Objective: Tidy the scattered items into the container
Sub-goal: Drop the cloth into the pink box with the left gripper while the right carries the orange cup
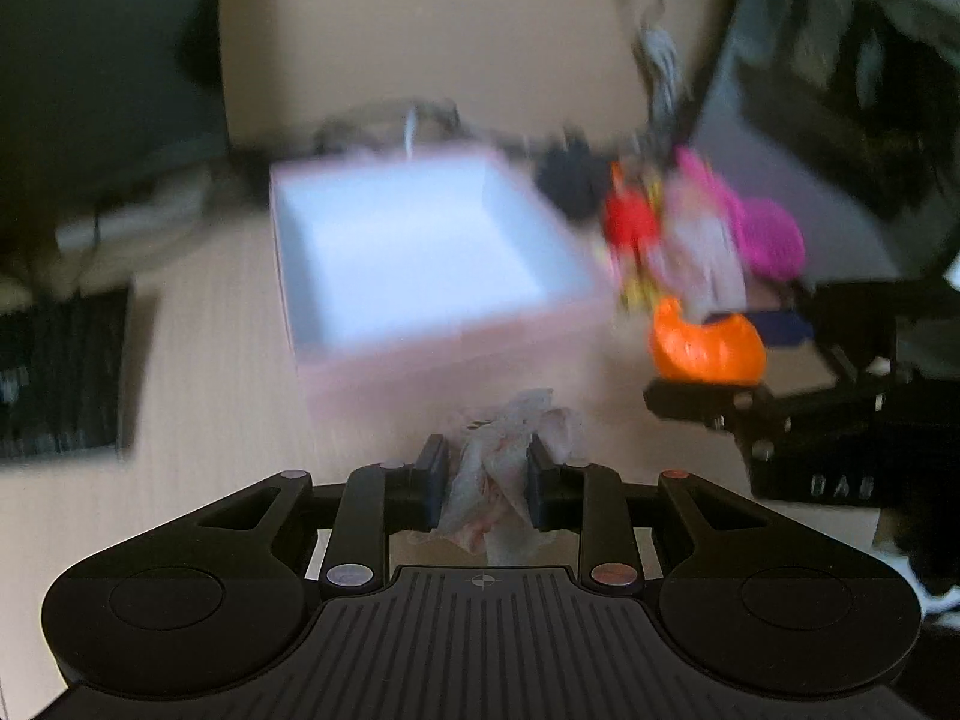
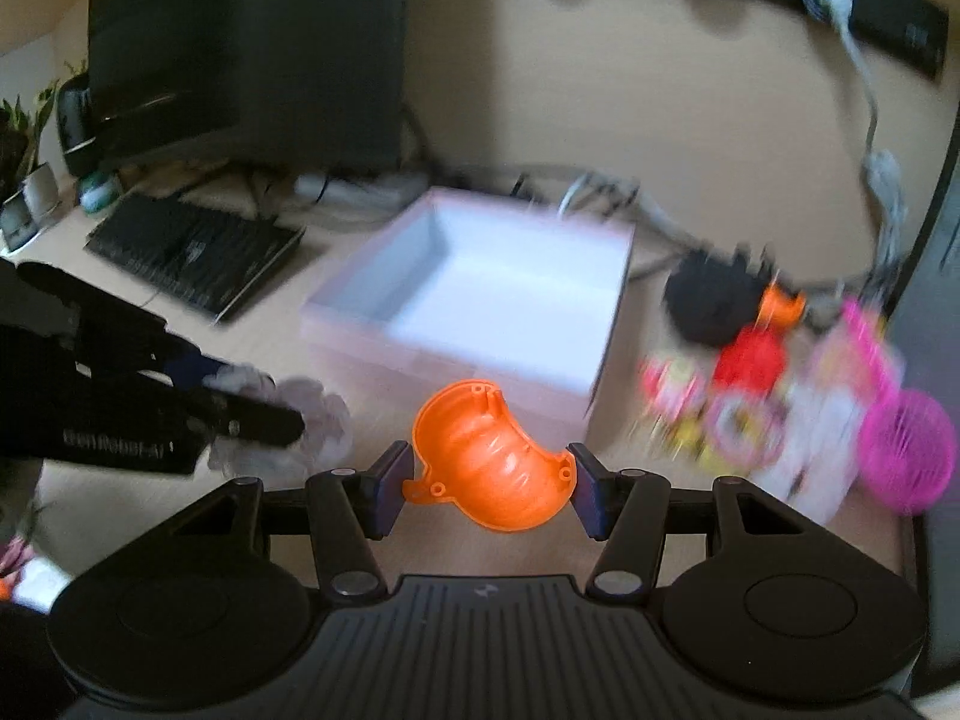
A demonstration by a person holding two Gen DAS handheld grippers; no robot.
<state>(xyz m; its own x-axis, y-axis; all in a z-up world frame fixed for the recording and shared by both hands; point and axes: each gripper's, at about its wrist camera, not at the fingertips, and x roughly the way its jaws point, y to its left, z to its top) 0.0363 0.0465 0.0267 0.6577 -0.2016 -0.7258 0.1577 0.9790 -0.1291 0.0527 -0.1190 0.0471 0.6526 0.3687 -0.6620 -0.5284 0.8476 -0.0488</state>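
Note:
A pink open box (image 1: 420, 276) with a white inside stands on the wooden desk; it also shows in the right wrist view (image 2: 492, 294). My left gripper (image 1: 487, 474) is shut on a crumpled white tissue (image 1: 510, 468), just in front of the box. It shows at the left of the right wrist view (image 2: 264, 414). My right gripper (image 2: 492, 480) is shut on an orange curved plastic shell (image 2: 492, 456), near the box's front right corner. The shell shows in the left wrist view (image 1: 708, 348).
A heap of toys lies right of the box: a red toy (image 2: 750, 360), a pink slinky (image 2: 906, 450), a black fuzzy item (image 2: 714, 294), colourful packets (image 2: 720, 426). A black keyboard (image 2: 192, 252) and monitor (image 2: 240, 54) stand to the left. Cables (image 2: 876, 168) run behind.

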